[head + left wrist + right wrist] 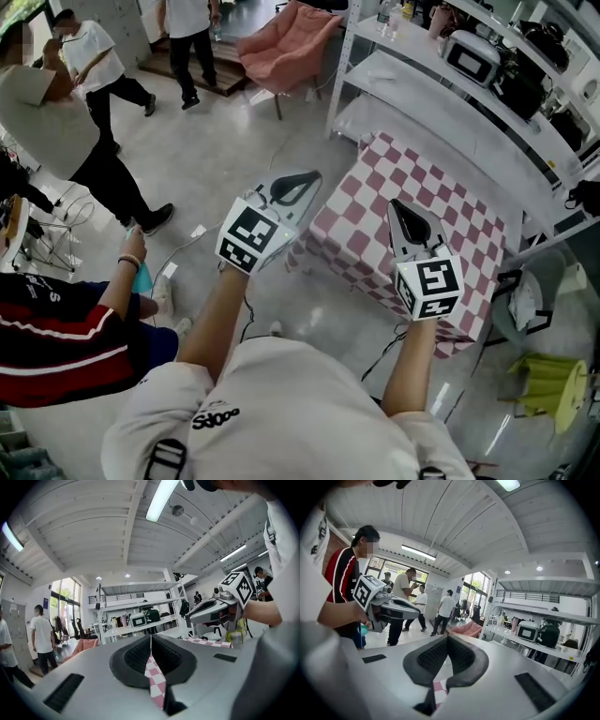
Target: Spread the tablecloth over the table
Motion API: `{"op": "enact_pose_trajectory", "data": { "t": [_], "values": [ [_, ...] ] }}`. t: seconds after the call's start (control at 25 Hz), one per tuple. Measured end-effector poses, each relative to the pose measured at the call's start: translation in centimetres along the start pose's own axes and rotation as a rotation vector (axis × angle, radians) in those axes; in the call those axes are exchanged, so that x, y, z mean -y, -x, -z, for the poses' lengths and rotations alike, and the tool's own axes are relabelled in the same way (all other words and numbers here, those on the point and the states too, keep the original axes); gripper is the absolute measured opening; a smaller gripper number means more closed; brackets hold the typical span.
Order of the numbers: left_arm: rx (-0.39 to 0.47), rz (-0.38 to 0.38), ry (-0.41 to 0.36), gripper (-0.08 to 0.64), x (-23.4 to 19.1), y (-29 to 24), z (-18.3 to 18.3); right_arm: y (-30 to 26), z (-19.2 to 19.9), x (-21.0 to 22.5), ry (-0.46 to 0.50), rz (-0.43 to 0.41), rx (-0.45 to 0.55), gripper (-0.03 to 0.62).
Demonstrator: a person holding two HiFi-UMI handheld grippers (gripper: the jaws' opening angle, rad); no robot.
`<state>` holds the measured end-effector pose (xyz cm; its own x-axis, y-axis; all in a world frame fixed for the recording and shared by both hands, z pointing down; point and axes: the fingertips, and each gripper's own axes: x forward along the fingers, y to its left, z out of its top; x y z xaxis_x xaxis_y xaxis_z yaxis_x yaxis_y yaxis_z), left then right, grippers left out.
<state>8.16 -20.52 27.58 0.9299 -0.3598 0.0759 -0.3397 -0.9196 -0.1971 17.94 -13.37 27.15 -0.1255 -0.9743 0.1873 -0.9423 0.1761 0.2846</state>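
Operator's shirt [272, 412]: white and nearest the head camera. Both forearms reach forward from it, each hand carrying a gripper.
Left gripper [302, 184]: jaws closed on a narrow strip of the pink-and-white checked tablecloth [412, 187]. In the left gripper view we see the strip running up between the pads to the tips.
Right gripper [401, 212]: jaws closed together. In the right gripper view checked cloth shows at the root of the jaws, and we judge it pinched there.
Tablecloth, position: it lies opened out ahead of both grippers, just beside the white shelving [441, 84]. The far part looks flat, the near edge is held up at two points by the grippers, and the near right corner hangs down.
Table: we can see no bare part of it. We judge that it stands under the checked cloth.
Done: the tablecloth is unfolded and appears to cover most of the table.
Outstanding: in our judgement the near edge has yet to be drawn taut, lowered and let go, and any creases smoothed out.
Surroundings: several people [94, 66] stand on the floor to the left, well apart from the cloth.
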Motion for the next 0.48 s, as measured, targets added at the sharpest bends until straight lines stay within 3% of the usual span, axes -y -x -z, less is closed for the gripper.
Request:
{"op": "enact_pose_trajectory", "data": {
  "t": [0.48],
  "values": [
    [-0.007, 0.025, -0.009, 0.034, 0.50, -0.49, -0.16, 0.24, 0.42, 0.11, -0.003, 0.010, -0.020, 0.021]
  ]
}}
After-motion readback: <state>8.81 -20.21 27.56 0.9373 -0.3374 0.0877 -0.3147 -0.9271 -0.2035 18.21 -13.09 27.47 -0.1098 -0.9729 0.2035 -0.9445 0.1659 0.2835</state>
